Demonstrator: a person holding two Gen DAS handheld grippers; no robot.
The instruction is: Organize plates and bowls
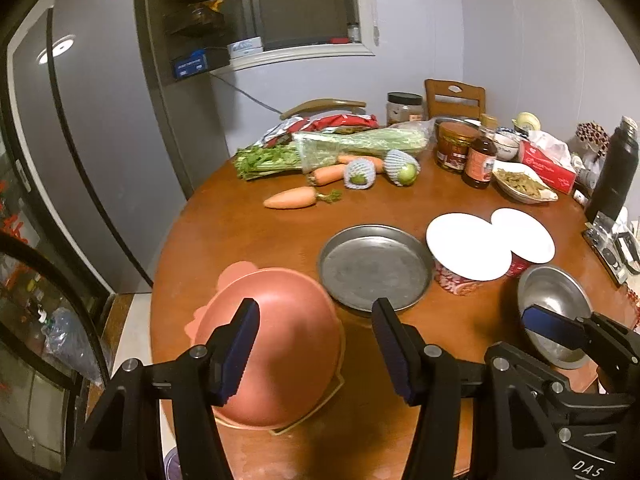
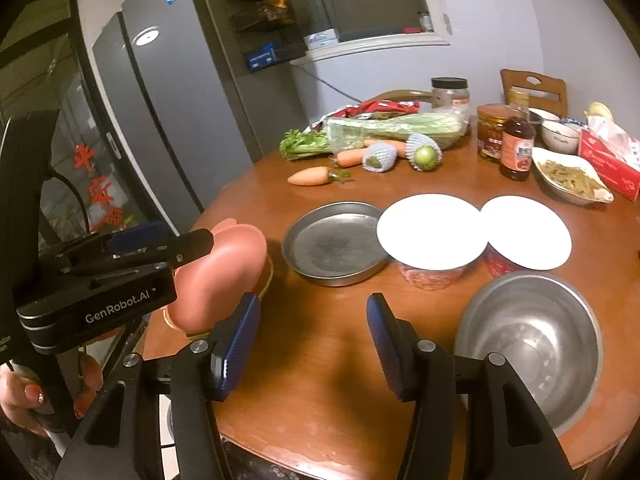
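Left wrist view: left gripper (image 1: pixel 316 354) spread wide, nothing held, above upturned pink bowl (image 1: pixel 276 344) | right gripper (image 2: pixel 314 352) wide too, steel bowl (image 2: pixel 532 344) seen beside it

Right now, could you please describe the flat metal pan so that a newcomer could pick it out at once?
Start at the round wooden table and look to its middle, in front of the carrots. The metal pan sits there between the upturned pink bowl and two white plates. Unlike the deep steel bowl nearby, it is shallow, flat-bottomed and dull grey.
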